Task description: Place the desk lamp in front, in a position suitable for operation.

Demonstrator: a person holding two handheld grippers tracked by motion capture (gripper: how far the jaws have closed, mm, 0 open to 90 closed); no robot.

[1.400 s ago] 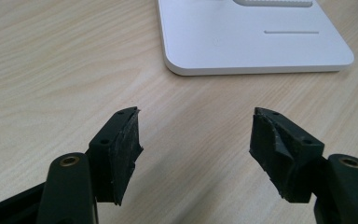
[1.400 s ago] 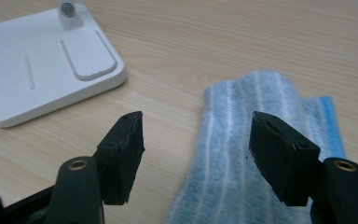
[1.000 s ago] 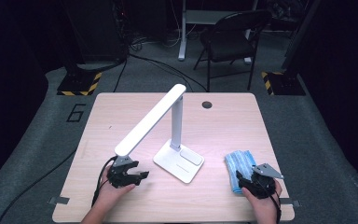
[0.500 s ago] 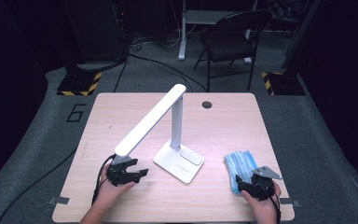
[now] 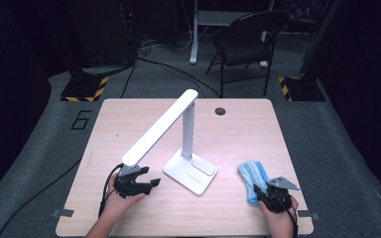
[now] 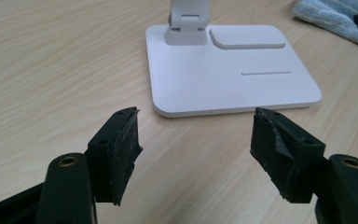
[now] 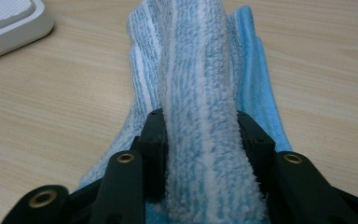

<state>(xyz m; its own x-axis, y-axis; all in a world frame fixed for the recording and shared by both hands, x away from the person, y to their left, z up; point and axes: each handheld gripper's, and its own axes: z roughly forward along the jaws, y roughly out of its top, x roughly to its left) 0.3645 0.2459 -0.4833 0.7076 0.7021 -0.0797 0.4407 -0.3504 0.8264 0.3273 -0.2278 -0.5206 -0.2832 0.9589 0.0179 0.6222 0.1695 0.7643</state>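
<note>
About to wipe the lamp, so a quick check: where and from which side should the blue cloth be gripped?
Grip the raised middle fold of the blue cloth, coming in from its near end, along the table. That ridge stands up from the flat layers, so two jaws can pinch it. The right hand-held gripper has just been closing and already squeezes that fold between its jaws.

Your light wood surface [image 5: 238,129] with a round cable hole [image 5: 220,111], grey carpet floor [image 5: 327,144] marked with a 6 [image 5: 81,120], black folding chair [image 5: 245,42] beyond, hazard-striped stand bases [image 5: 84,91], loose cables [image 5: 163,62], dark room behind you.
</note>
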